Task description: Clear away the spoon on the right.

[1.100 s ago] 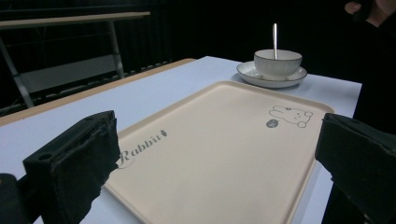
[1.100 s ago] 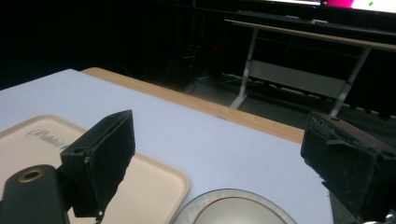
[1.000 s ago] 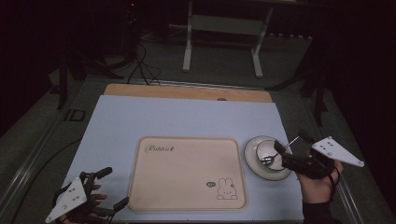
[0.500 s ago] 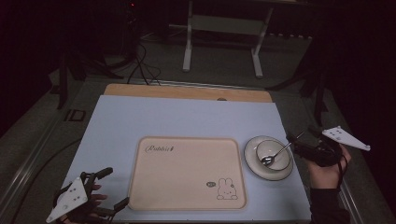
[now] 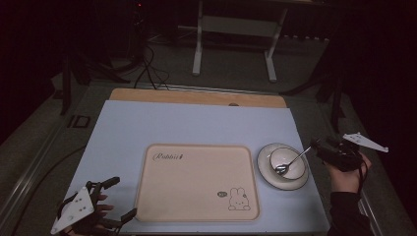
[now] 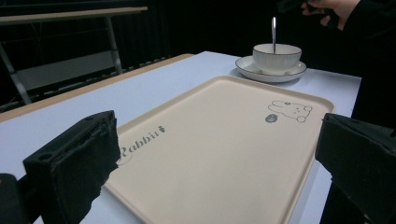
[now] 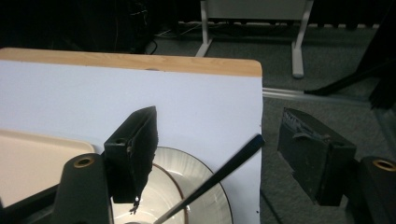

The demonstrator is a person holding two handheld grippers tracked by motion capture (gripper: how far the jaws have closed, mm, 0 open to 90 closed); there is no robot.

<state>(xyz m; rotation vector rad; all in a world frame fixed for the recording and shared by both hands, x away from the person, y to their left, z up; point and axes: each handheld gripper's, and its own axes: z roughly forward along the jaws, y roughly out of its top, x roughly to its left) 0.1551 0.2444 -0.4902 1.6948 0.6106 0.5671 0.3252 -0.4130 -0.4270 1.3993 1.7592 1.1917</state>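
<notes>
Near the counter's right edge: a white bowl (image 5: 286, 162) sits on a saucer (image 5: 269, 175), with a metal spoon (image 5: 293, 161) leaning in it, handle up and out toward the right edge
Spoon handling: thin, stiff, smooth metal, probably light and slippery; the upper handle, clear of the bowl rim, looks the best place to pinch, across its flat width
Bowl and saucer handling: likely ceramic, so hard, glazed, breakable and heavier than the spoon; the bowl only rests on the saucer, so lifting by the saucer rim risks the bowl sliding
Right claw (image 7: 219, 158): released, jaws standing wide apart; in the right gripper view the spoon handle (image 7: 219, 172) passes between them without touching either pad; in the high view it hangs just off the counter's right edge beside the saucer
Left claw (image 6: 215, 158): released and empty, jaws wide; it sits at the counter's near left corner (image 5: 101, 206), facing across the tray
Tray (image 5: 196, 179): beige, bare, with a rabbit print, lying at the middle of the near edge, just beside the saucer; rigid and light by the look of it, with a raised lip to take hold of
Risk: a pinch closing off-centre could lever the spoon and tip or rattle the bowl
</notes>
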